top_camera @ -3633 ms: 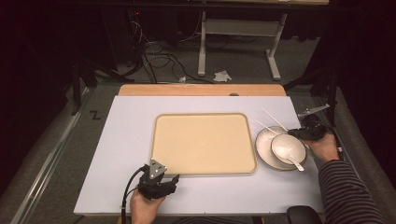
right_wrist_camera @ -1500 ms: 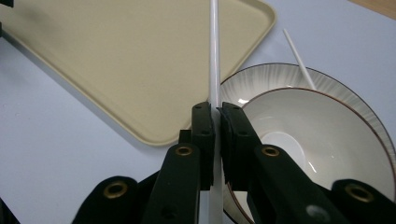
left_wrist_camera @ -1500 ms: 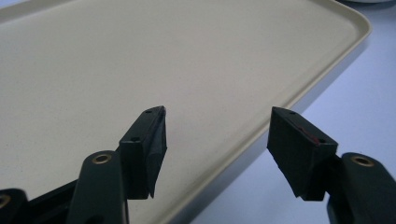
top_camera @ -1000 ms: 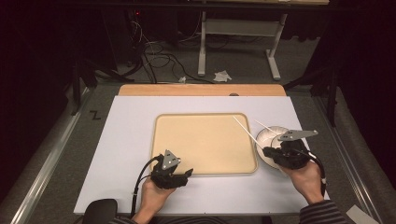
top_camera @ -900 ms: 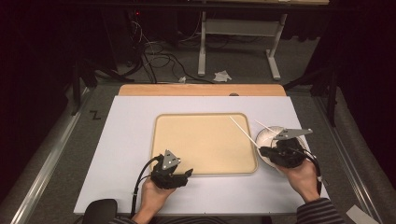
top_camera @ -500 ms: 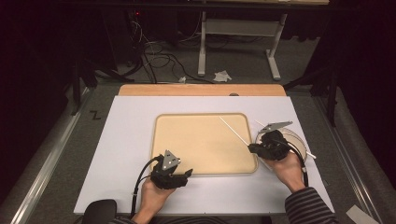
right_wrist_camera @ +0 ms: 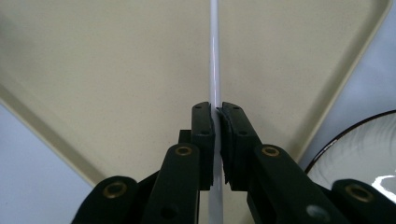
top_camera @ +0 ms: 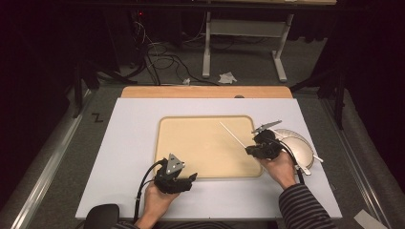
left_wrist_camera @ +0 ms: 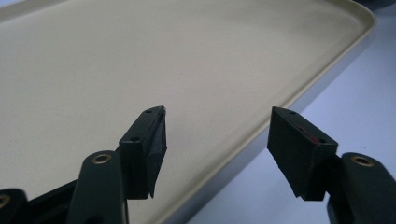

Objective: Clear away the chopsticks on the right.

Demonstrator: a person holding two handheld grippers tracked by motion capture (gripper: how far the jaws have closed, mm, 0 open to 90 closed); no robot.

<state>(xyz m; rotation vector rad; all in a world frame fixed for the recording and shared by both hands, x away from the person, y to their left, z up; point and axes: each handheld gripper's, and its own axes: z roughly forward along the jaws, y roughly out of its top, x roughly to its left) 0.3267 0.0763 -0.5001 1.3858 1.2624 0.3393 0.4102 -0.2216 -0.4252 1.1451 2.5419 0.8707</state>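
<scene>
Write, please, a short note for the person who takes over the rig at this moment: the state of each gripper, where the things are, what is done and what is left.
Right gripper: fingers shut on a thin white stick, held above the beige tray; the stick points across the tray.
Left gripper: fingers open, nothing between them, waiting at the tray's near edge.
The plate lies on the white table, right of the tray, with a white spoon on it.
Done: the stick is picked up and brought over the tray.
Left, probably: lay the stick down on the tray, then bring over the things at the plate.

Bare tray, plate beside
</scene>
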